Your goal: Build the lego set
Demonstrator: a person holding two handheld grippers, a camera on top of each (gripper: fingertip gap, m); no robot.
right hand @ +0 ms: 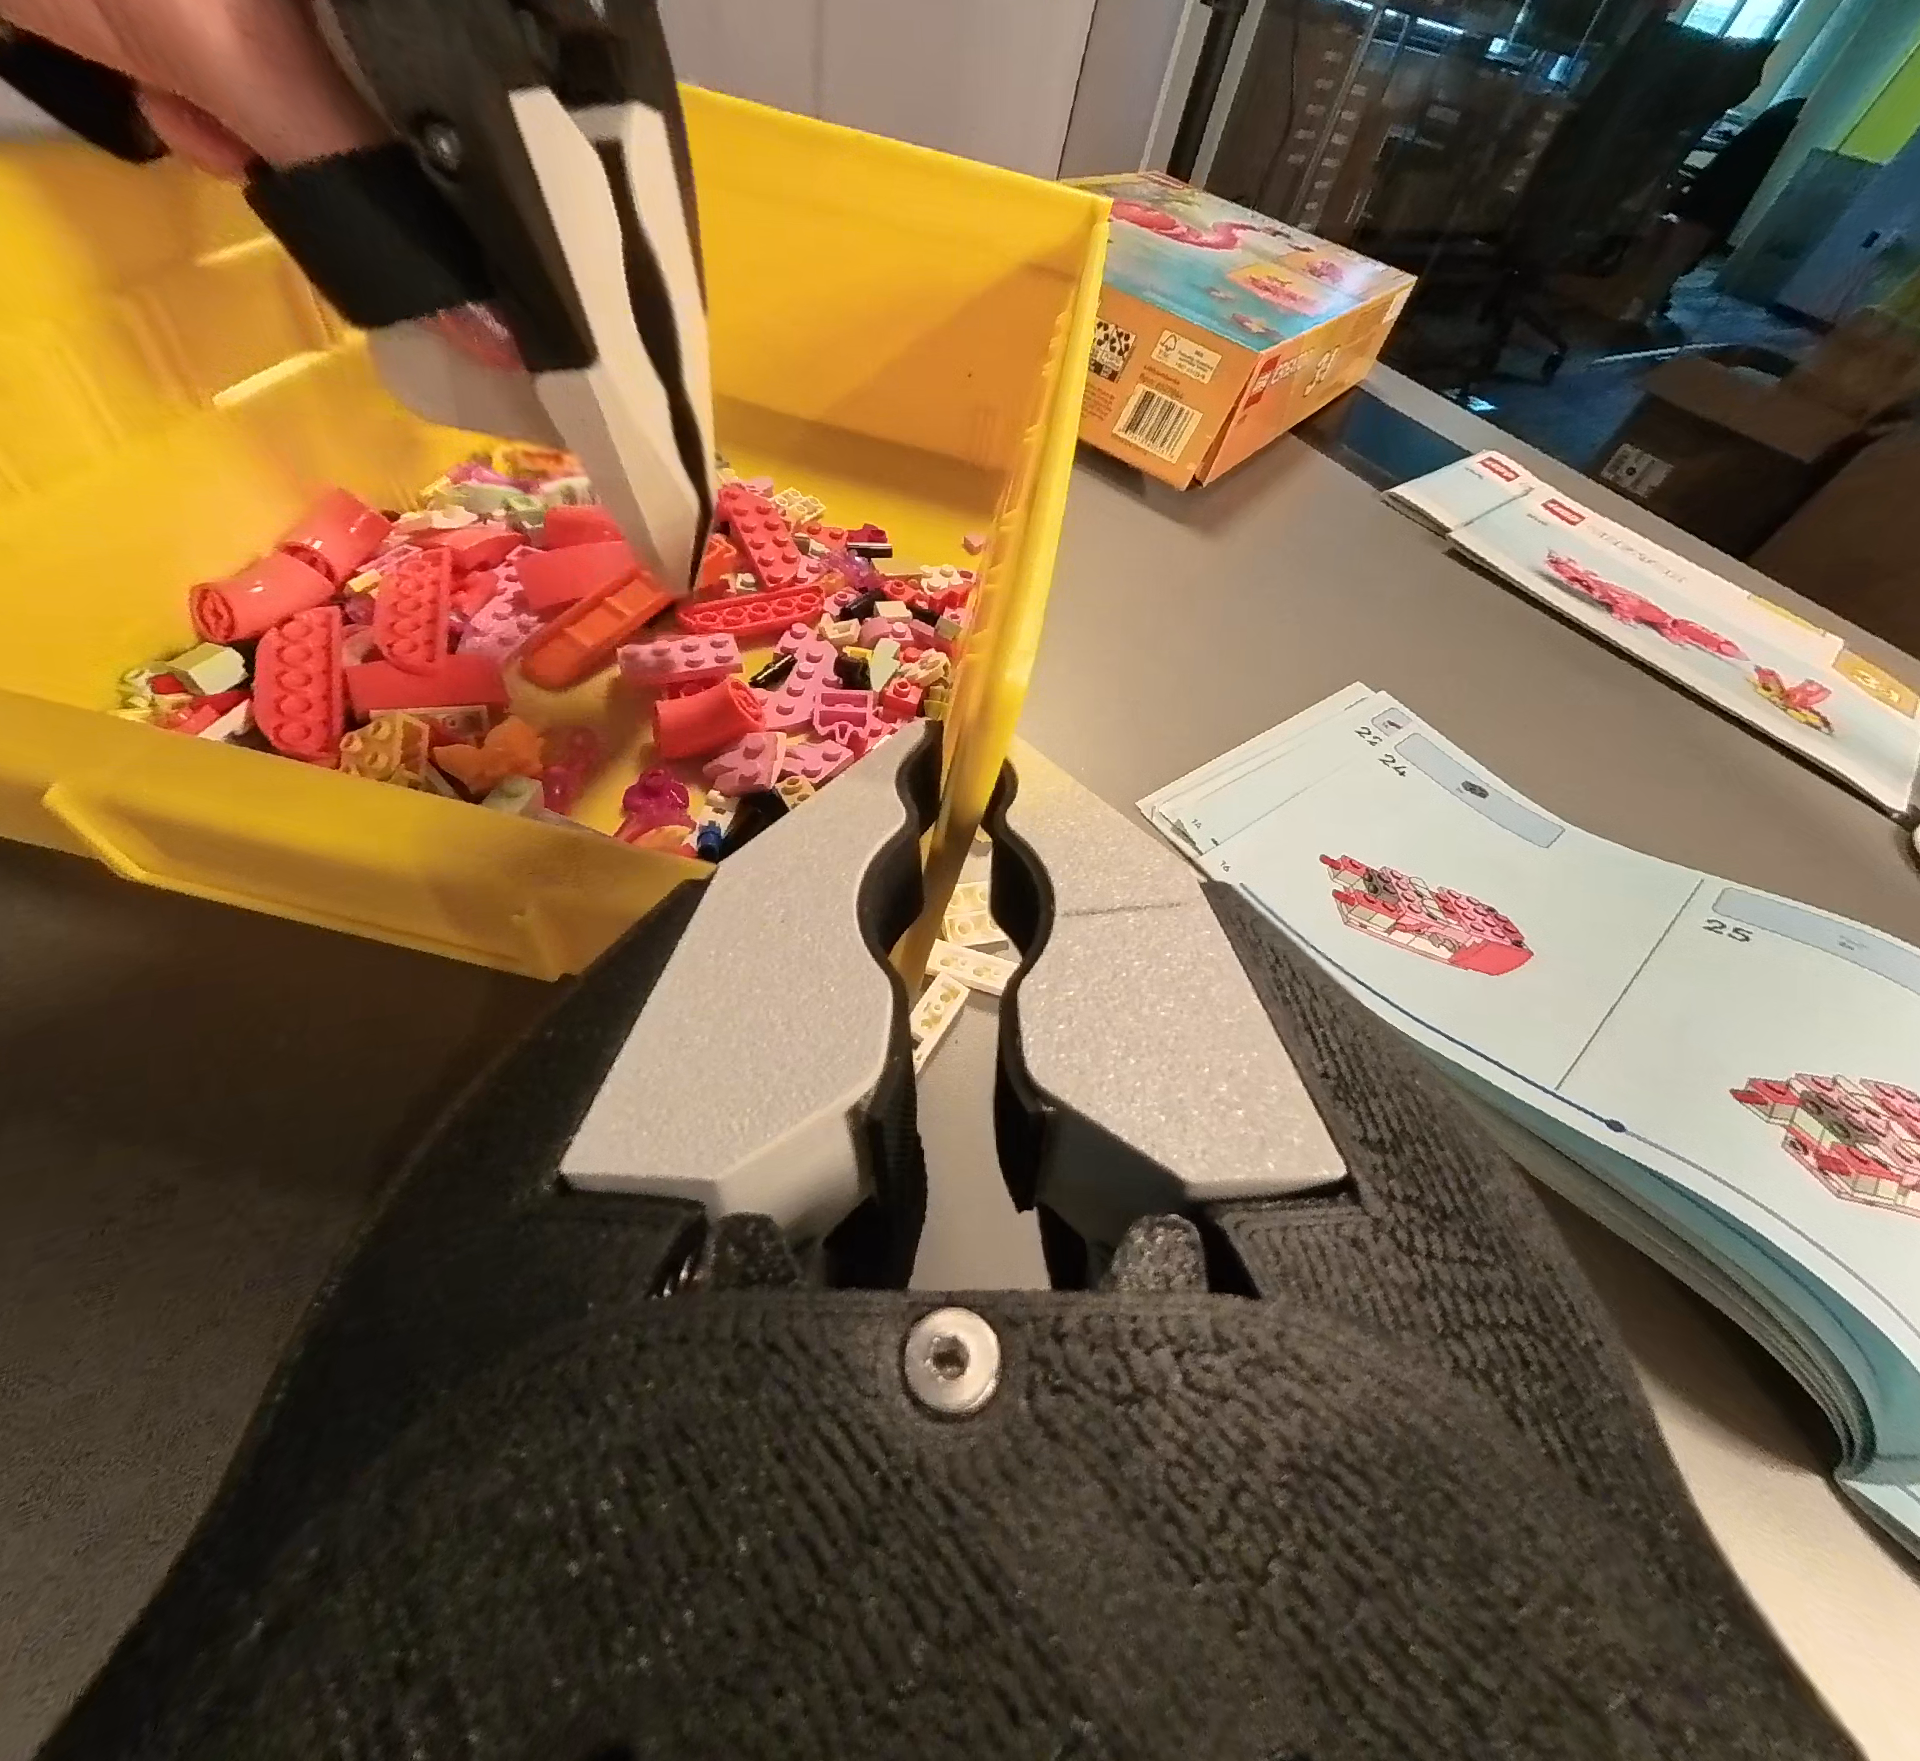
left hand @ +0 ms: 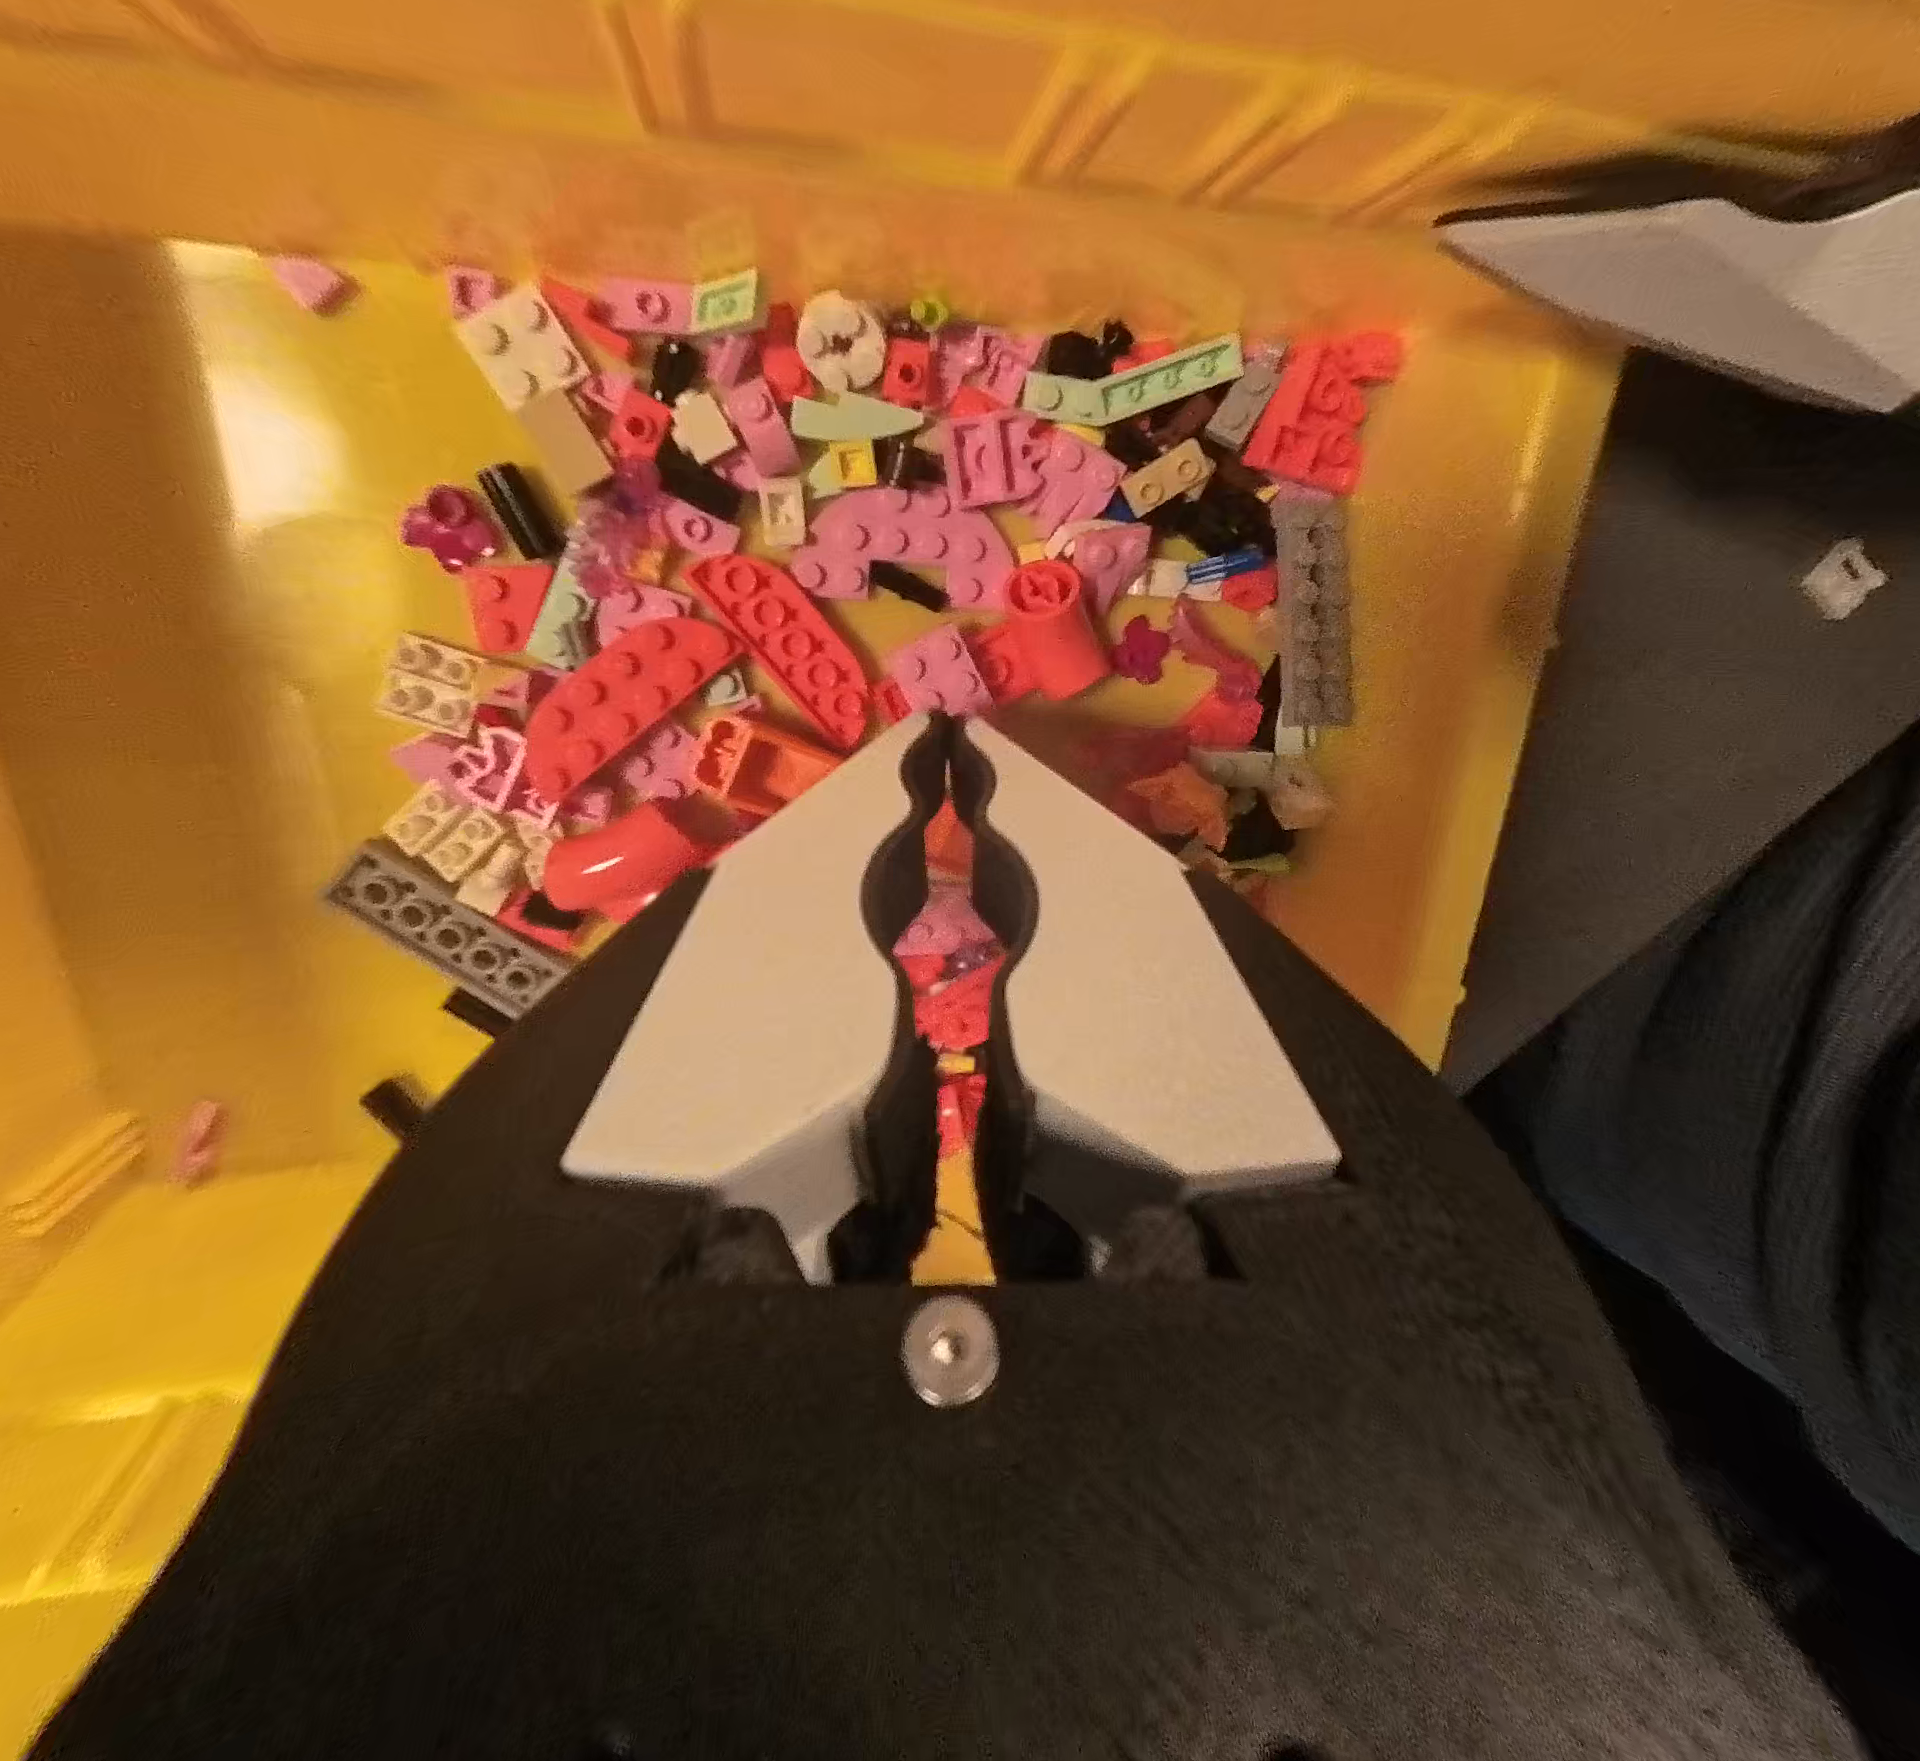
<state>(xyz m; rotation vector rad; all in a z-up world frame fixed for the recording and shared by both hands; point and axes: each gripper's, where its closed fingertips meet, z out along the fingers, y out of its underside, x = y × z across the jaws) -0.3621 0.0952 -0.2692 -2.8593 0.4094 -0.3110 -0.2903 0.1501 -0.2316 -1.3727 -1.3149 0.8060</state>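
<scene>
Right gripper (right hand: 961,755): clamped on the side wall of the yellow bin (right hand: 1023,568), pads pressing it
Left gripper (left hand: 948,724): jaws together, tips down among the brick pile (left hand: 883,548), nothing visibly held
Beside bin: open instruction booklet (right hand: 1558,973), orange box (right hand: 1236,340)

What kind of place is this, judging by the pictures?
Probably an office or workshop room. A grey table holds a yellow bin of toy bricks, open instruction booklets and a cardboard box. Behind it, a glass wall shows shelves and windows.
</scene>
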